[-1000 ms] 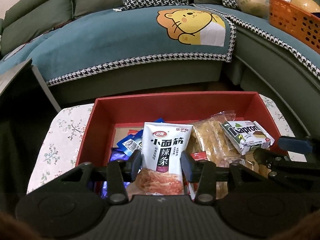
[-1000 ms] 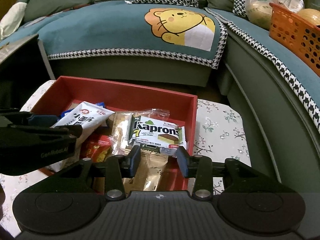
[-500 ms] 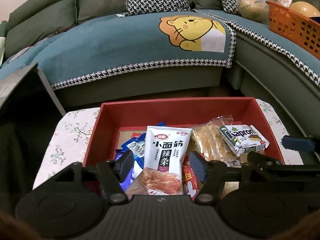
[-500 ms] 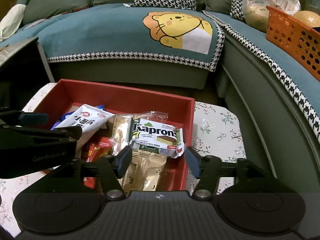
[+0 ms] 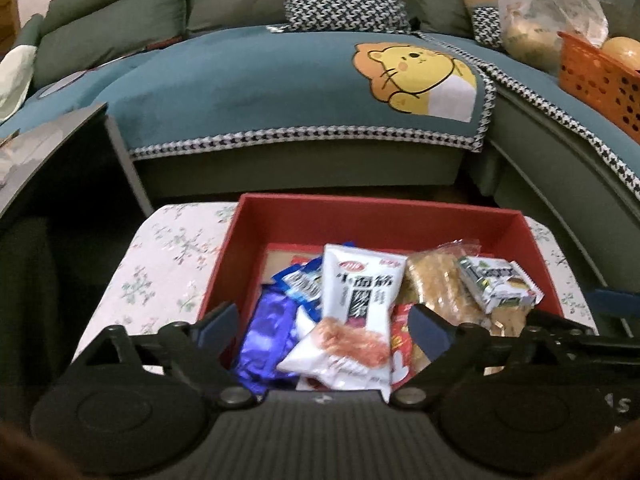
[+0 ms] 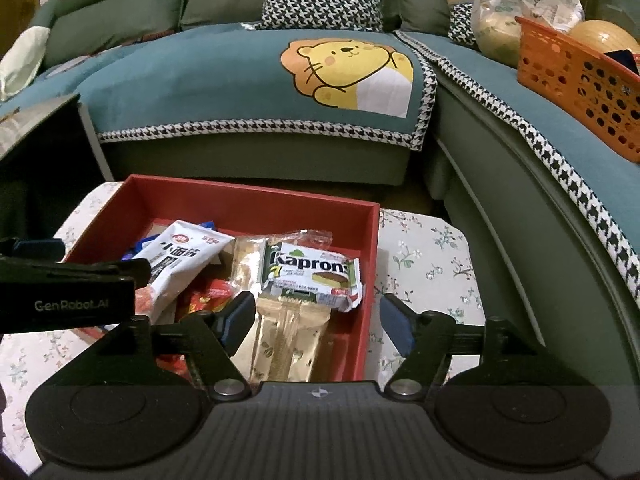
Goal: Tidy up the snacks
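A red box (image 5: pixel 376 208) on a floral-clothed table holds several snack packets. A white spicy-strip packet (image 5: pixel 356 292) lies on top of a purple packet (image 5: pixel 268 332) and a red one (image 5: pixel 400 352). My left gripper (image 5: pixel 324 318) hangs over the box's near edge. Its jaws are opening wide and stand clear of the white packet on both sides. A green-and-white Kapron packet (image 6: pixel 312 272) rests on a gold packet (image 6: pixel 284 340) at the box's right side. My right gripper (image 6: pixel 317 306) is just in front of it, jaws opening, pads touching neither packet.
A green sofa with a teal lion-print cover (image 6: pixel 348 64) curves behind and to the right of the table. On it stand an orange basket (image 6: pixel 580 84) and a plastic bag (image 6: pixel 520 4). Bare floral tablecloth (image 6: pixel 424 248) lies right of the box. A dark cabinet (image 5: pixel 48 152) stands at the left.
The left jaws have spread and let go of the white packet, which now lies in the box; that gripper has drawn back. The right jaws have also spread in front of the Kapron packet.
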A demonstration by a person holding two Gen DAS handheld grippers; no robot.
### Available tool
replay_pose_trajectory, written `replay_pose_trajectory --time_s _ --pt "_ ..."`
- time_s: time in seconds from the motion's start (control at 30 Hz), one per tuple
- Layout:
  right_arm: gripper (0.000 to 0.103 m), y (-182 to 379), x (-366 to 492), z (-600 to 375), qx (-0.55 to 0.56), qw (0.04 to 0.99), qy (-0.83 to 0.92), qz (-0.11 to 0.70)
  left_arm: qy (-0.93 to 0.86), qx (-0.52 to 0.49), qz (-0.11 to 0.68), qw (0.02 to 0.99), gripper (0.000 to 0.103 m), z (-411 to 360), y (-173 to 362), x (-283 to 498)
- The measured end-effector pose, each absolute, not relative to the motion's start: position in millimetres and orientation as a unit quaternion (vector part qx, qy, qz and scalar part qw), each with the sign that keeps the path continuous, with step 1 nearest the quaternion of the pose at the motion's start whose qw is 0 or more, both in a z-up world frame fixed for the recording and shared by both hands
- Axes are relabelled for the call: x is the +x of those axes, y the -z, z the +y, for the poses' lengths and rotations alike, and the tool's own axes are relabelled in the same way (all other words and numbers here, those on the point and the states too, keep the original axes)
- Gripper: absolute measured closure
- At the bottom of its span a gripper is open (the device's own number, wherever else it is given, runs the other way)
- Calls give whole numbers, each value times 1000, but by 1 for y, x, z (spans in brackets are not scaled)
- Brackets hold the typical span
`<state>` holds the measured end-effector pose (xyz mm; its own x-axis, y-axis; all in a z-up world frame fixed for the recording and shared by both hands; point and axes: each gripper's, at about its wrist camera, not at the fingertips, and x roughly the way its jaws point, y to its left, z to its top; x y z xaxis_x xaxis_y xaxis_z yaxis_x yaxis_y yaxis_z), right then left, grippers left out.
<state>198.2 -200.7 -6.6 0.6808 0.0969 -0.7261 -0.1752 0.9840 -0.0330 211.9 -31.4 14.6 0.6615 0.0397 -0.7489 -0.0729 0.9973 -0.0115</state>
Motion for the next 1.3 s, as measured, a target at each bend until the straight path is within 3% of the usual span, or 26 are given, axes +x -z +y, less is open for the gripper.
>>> replay_pose_trajectory --time_s 0.33,1.3 --pt "23 2 166 -202 -35 912 -80 401 -60 27 427 902 0 -36 -12 174" --pt "17 20 40 -206 -9 894 -76 442 -2 8 449 893 0 -38 -3 43"
